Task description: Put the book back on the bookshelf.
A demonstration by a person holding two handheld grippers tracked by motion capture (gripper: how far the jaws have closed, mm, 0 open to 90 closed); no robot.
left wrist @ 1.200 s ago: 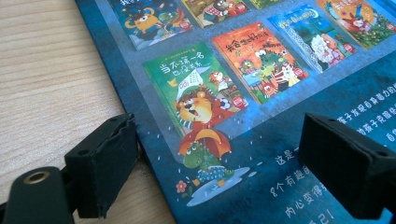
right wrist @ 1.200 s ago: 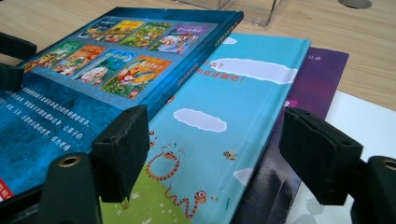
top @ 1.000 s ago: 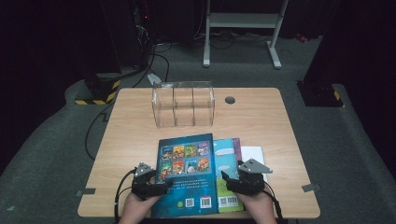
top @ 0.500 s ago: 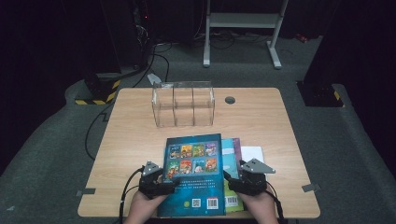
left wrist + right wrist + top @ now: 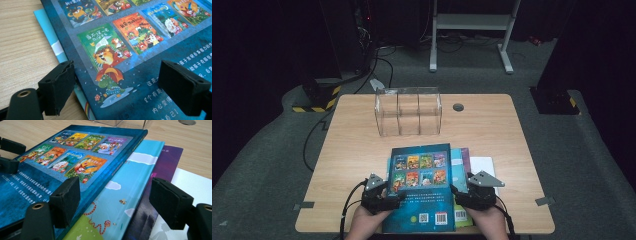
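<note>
Dark-blue picture book lies back cover up on top of a stack of books at the near table edge, above a light-blue book, a purple book & a white book. Left gripper & right gripper flank its 2 long edges, jaws released on both, nothing clamped. Step looks like squaring/lifting the top book; next prob. needs closing on an edge, then moving it toward the clear 3-slot organizer.
</note>
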